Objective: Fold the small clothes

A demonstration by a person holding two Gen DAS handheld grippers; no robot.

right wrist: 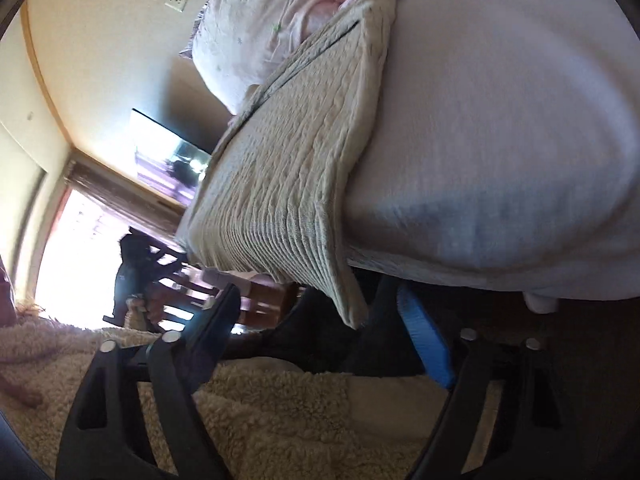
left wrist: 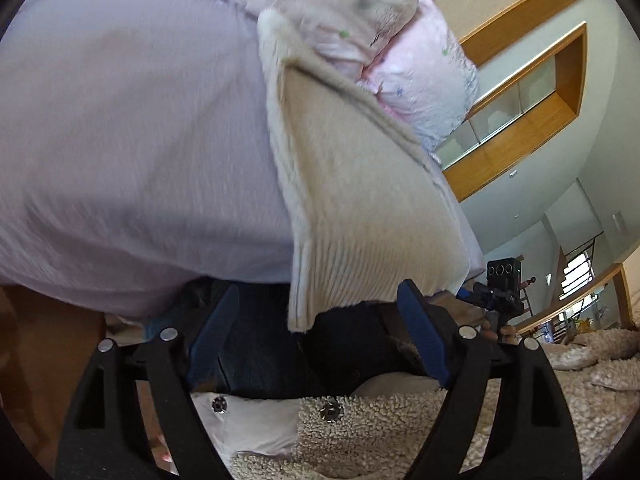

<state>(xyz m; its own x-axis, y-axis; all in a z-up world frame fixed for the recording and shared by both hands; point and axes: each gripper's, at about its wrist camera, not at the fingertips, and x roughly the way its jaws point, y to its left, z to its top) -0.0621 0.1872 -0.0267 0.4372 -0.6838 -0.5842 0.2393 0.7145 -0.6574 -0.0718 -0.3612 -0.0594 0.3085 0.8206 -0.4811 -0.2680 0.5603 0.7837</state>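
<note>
My left gripper [left wrist: 316,320] is open, its blue-padded fingers [left wrist: 420,332] spread wide over dark fabric, with a cream fleece garment with metal snaps [left wrist: 332,412] just below it. My right gripper [right wrist: 320,320] is also open, with a blue pad [right wrist: 424,344] on its right finger, above the same fleece garment [right wrist: 288,412]. A beige ribbed knit cloth [left wrist: 360,200] hangs over the edge of the bed; it also shows in the right wrist view [right wrist: 288,184]. The other gripper [left wrist: 500,284] shows at the right of the left view. Neither gripper holds anything.
A bed with a pale lilac sheet [left wrist: 132,140] fills the left view and the right side of the right view [right wrist: 500,120]. Pink floral pillows [left wrist: 420,64] lie at its head. Wooden wall shelves [left wrist: 532,92] stand behind. A bright window [right wrist: 76,256] is at left.
</note>
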